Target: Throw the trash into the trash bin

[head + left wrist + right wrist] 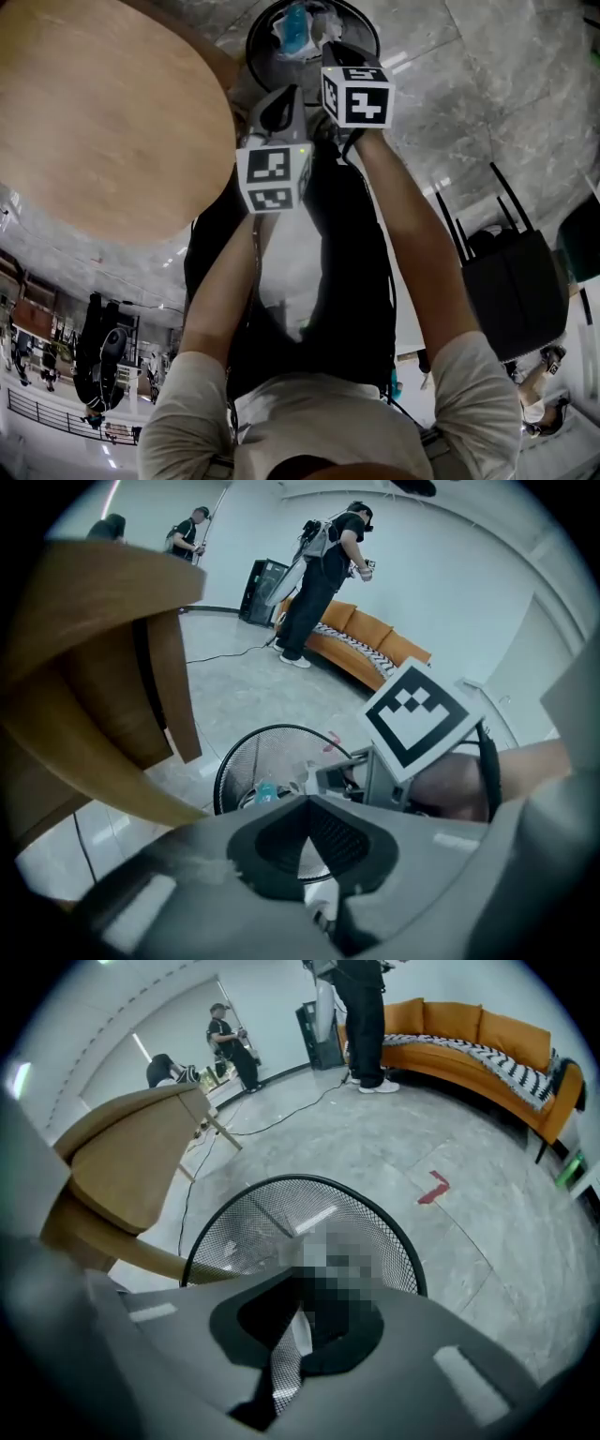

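Looking steeply down, the head view shows a person's 2 bare forearms reaching out over a grey stone floor point(487, 84), each hand holding a claw with a marker cube on it. A black wire-mesh bin point(251, 42) stands on the floor at the far end of the reach. The right claw point(336, 54) hangs over the bin's open top. The left claw point(279, 108) sits lower in that view, near the bin's near rim and just right of a round wooden counter point(103, 112).

Seen along its own jaws, the left claw point(307, 799) is closed tip to tip with nothing held, and the bin point(225, 771) lies beyond it. The right claw point(299, 1270) is likewise closed and empty, pointing down into the bin point(300, 1177).

Trash point(295, 23), blue and white, lies inside the bin; a blue scrap of it point(265, 789) shows through the mesh in the left gripper view.

Far off, an orange sofa point(469, 1030) stands by the wall, a red mark point(433, 1187) is on the floor, and several people stand around the room.
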### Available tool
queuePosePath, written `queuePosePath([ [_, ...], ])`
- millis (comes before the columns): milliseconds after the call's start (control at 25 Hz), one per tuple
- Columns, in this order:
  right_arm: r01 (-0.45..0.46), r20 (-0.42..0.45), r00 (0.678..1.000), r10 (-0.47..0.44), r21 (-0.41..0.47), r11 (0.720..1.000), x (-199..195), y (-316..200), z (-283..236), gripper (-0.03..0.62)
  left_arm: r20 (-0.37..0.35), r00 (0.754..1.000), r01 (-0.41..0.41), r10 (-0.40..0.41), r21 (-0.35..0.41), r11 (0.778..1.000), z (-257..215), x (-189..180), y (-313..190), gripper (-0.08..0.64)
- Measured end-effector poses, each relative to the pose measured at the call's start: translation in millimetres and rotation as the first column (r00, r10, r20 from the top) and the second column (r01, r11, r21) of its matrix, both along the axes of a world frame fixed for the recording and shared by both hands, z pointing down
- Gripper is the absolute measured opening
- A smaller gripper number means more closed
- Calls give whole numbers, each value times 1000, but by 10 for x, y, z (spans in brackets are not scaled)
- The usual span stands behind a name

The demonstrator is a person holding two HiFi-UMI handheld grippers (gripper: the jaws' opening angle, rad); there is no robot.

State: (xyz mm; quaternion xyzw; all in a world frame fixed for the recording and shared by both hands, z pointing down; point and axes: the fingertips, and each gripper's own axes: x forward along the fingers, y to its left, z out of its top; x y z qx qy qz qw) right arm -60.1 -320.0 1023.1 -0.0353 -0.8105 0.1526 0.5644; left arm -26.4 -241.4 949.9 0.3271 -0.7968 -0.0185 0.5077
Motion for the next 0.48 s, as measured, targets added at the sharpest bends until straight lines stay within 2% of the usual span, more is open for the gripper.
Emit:
queuePosePath([
  [160, -66, -16, 998, 66, -9, 998, -14, -31, 111, 20, 7, 1000, -2, 2, 3, 1000, 56, -20, -42, 18],
  [360, -10, 4, 1000, 10, 6, 1000, -22, -14, 102, 92, -4, 999, -41, 41, 18, 999, -59, 115, -98, 18],
  [440, -12, 43, 999, 12, 0, 1000, -29, -37, -96, 86, 0, 999, -44, 44, 27, 999, -211, 145, -95, 18],
  [480, -12, 65, 998, 12, 0, 1000, -10, -48, -243, 61, 3, 999, -46, 46, 29, 999, -320, 165, -90, 18],
])
